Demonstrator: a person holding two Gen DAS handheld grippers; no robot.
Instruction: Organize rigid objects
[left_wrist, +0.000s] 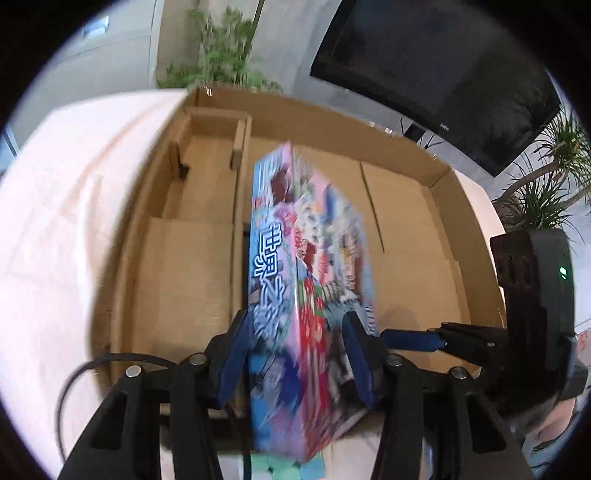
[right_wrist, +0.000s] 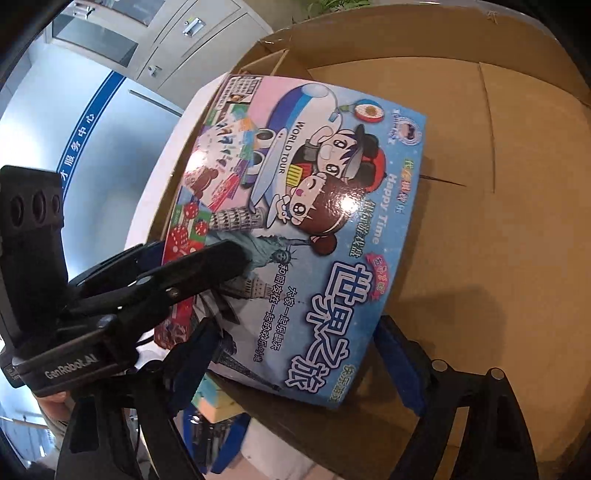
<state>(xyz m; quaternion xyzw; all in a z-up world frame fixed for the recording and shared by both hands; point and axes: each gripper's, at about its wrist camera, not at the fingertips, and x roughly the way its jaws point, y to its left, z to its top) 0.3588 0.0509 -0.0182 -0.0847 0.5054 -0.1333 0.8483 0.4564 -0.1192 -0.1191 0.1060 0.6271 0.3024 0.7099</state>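
Clearly the left gripper (left_wrist: 299, 354) is clamped on a colourful board game box (left_wrist: 306, 266), its blue pads (left_wrist: 232, 354) pressing the narrow sides near the box's lower end, so that in the left wrist view the box stands on edge and runs from 6 o'clock up toward 12 o'clock. Behind it lies a large shallow cardboard tray (left_wrist: 417, 214) with a smaller cardboard compartment (left_wrist: 210, 147) built into its corner at 11 o'clock; the tray rests on a pale pink tablecloth (left_wrist: 70, 206) that fills the 9 o'clock side. At 3 o'clock the right gripper (left_wrist: 413, 339) reaches in level, one blue pad showing. In the right wrist view the box's printed lid (right_wrist: 314, 221), with cartoon children, an aeroplane marked WORLD TOUR and the words Happy Time, faces the camera at the centre, held over the tray (right_wrist: 498, 240). The right gripper (right_wrist: 295, 358) has its two blue fingers (right_wrist: 399, 365) spread wide on either side of the box's near edge; whether they press on it I cannot tell. The left gripper (right_wrist: 207, 258) comes in from 9 o'clock, gripping the box's left edge. A potted green plant (left_wrist: 221, 55) stands at 12 o'clock and a dark wall screen (left_wrist: 443, 66) at 1 o'clock in the left view.
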